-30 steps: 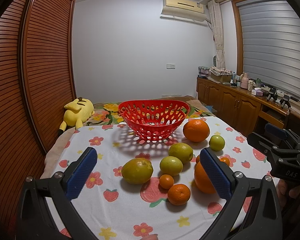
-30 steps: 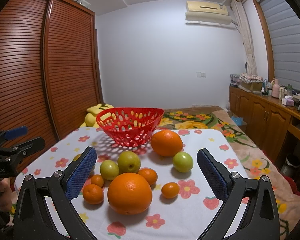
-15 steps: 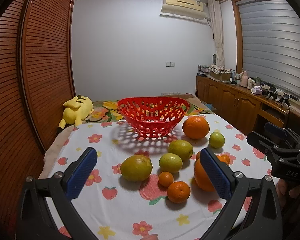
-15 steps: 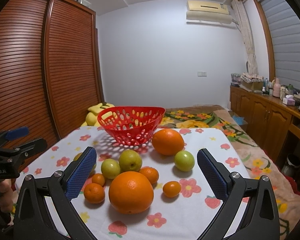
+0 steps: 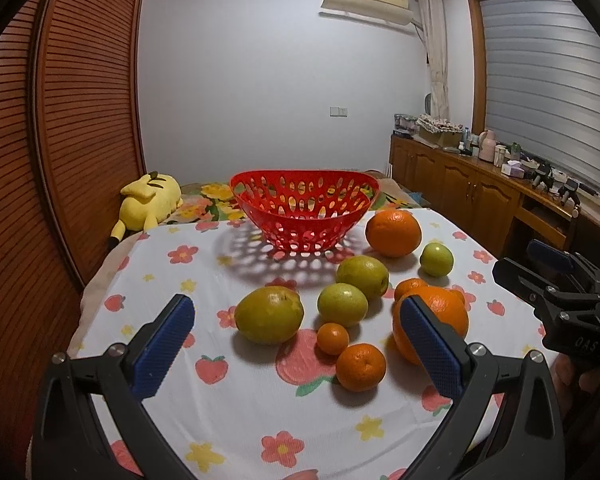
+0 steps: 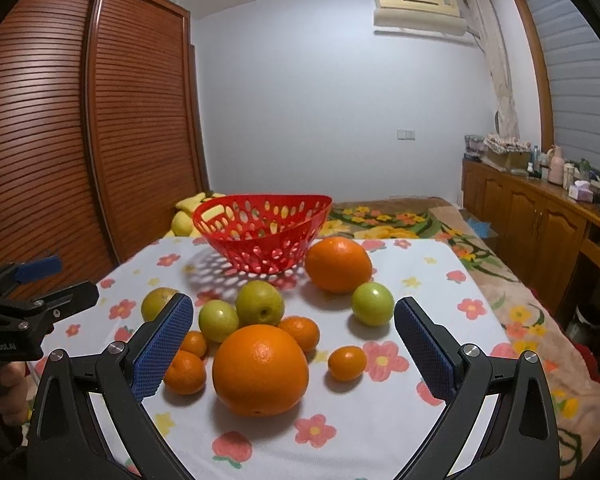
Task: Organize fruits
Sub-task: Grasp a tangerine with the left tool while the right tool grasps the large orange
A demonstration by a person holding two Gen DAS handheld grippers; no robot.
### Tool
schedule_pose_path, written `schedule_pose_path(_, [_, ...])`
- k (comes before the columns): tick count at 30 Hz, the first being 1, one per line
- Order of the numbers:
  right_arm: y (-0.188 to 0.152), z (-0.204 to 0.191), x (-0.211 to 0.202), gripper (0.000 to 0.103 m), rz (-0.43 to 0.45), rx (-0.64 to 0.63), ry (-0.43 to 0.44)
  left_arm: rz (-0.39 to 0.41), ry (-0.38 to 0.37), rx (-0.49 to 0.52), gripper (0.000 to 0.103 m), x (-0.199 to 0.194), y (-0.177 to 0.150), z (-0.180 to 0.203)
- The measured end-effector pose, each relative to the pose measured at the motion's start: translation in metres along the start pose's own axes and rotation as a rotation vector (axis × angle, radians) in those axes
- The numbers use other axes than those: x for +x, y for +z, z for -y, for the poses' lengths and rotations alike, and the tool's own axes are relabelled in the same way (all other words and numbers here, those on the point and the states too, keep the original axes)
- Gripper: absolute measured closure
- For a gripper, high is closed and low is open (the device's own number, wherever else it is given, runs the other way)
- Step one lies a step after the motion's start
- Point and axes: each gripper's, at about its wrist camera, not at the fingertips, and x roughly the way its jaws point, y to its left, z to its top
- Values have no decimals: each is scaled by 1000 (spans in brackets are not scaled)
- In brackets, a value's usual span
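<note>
Ten loose fruits lie near the empty red basket (image 6: 262, 236) at the table's far side, both grippers (left gripper (image 5: 298, 344), right gripper (image 6: 294, 346)) wide and empty, so picking the near big orange (image 6: 260, 368) seems next.

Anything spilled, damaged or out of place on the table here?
Nothing stands out. The basket sits upright and empty, the fruit lies loose and intact on the tablecloth, and both grippers hang open, holding nothing.

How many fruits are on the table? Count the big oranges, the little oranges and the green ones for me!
Big oranges: 2
Little oranges: 4
Green fruits: 4
Total: 10
</note>
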Motion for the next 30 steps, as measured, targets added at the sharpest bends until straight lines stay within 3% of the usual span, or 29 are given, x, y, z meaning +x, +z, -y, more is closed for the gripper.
schedule_pose_path(17, [-25, 5, 29, 1, -111, 1, 43, -153, -80, -5, 0, 44, -31, -2])
schedule_pose_path(30, [-38, -4, 61, 1, -219, -47, 120, -221, -104, -14, 4, 62, -44, -9])
